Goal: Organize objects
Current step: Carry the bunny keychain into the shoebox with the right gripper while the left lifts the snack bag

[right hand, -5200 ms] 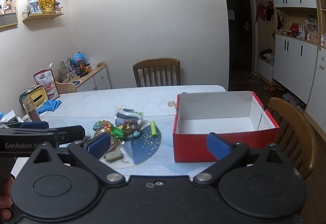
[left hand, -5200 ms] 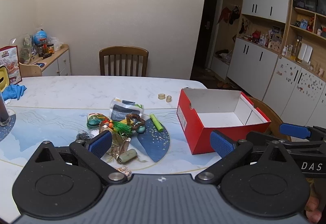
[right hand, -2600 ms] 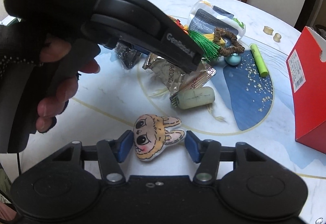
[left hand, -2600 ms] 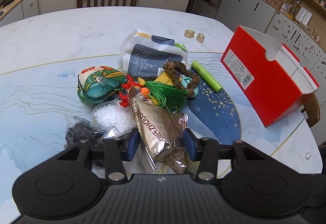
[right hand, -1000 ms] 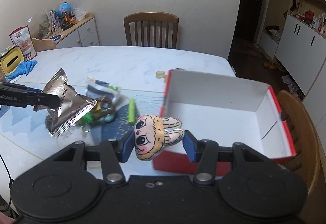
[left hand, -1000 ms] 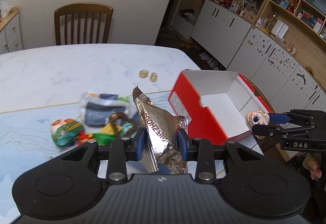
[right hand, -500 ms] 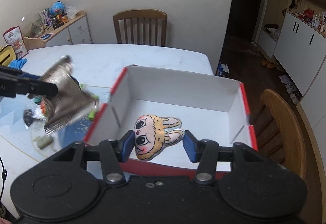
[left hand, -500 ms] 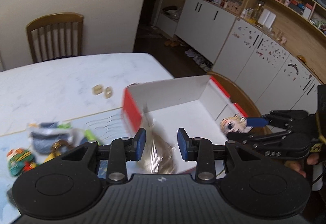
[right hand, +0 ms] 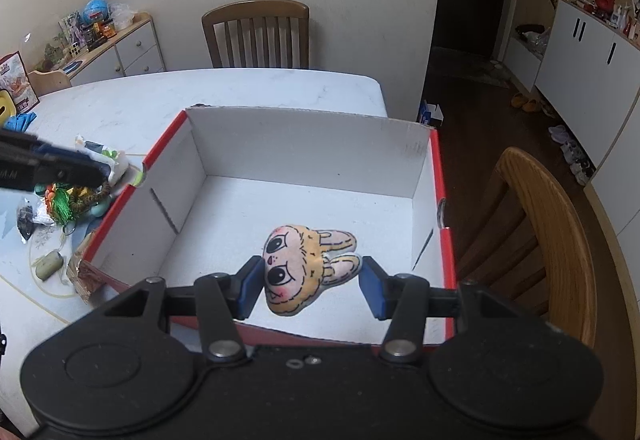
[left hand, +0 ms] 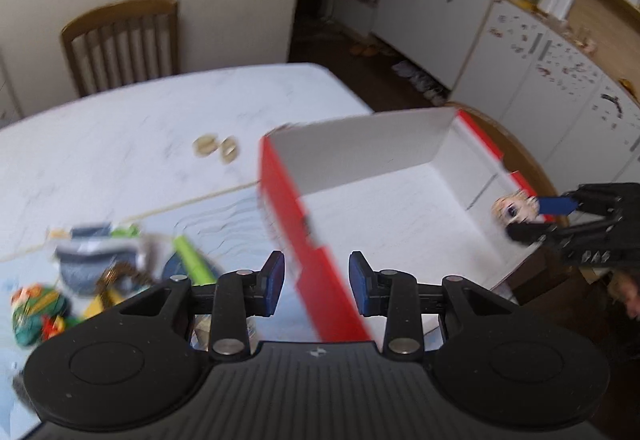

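A red box with a white inside stands on the table; it also shows in the left wrist view. My right gripper is over the box's near side, its jaws parted, with the plush bunny head tilting between them; it touches only the left pad. My left gripper is open and empty above the box's left wall. The foil snack bag lies on the table against the box's outer left corner. The right gripper with the bunny shows in the left wrist view.
A pile of small objects lies left of the box: a green tassel, a bead bracelet, a pouch, a green tube. Two small rings lie farther back. Wooden chairs stand behind the table and right of the box.
My left gripper let go of the foil bag, which dropped outside the box. My right gripper opened and the bunny is slipping from it over the box.
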